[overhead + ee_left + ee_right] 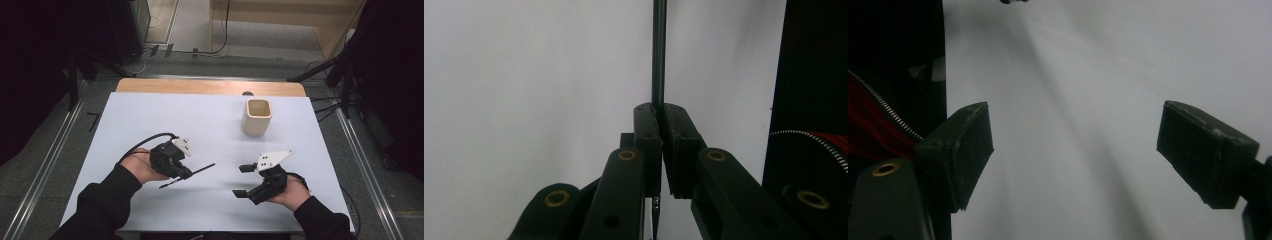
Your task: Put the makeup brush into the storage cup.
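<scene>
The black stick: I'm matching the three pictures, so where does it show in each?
High view: black stick left of centre, clamped in the left gripper.
Left gripper view: it rises from the shut jaws to the top edge.
Right gripper view: I can't find it there.
Shared landmark: the white tabletop.

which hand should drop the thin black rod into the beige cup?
Left, likely. The left tool is already clamped on the thin black rod; the right tool is open and empty, though nearer the beige square cup.
</scene>
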`<state>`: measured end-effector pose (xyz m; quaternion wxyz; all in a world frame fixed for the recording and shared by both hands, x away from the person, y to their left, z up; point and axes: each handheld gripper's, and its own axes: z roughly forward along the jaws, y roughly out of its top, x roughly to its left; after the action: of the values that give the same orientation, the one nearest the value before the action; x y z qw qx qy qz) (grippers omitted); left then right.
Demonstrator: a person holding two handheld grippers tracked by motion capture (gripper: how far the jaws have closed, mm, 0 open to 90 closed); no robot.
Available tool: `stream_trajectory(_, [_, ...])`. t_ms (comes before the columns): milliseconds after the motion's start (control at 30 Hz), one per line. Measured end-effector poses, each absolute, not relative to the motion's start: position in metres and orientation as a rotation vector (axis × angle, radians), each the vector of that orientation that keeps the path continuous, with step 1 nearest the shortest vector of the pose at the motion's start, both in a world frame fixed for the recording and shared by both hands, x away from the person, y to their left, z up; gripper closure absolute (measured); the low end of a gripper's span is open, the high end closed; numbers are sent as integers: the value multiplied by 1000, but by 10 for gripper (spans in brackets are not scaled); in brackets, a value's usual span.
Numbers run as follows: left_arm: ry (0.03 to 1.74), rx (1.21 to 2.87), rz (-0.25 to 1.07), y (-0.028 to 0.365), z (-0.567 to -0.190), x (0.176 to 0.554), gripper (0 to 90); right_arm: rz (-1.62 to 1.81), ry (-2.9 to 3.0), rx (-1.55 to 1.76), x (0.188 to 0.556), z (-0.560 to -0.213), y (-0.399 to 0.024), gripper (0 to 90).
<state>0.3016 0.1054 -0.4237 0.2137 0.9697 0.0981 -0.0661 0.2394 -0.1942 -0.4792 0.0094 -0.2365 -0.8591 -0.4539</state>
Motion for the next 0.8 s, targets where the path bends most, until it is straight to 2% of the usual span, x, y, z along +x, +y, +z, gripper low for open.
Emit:
stream_trajectory(167, [180, 2745, -179, 92, -420, 301, 864, -1389, -2705, -699, 243, -474, -188, 168])
stream_trajectory(800, [23, 2892, -135, 77, -413, 306, 864, -1265, -2747, -631, 253, -468, -166, 180])
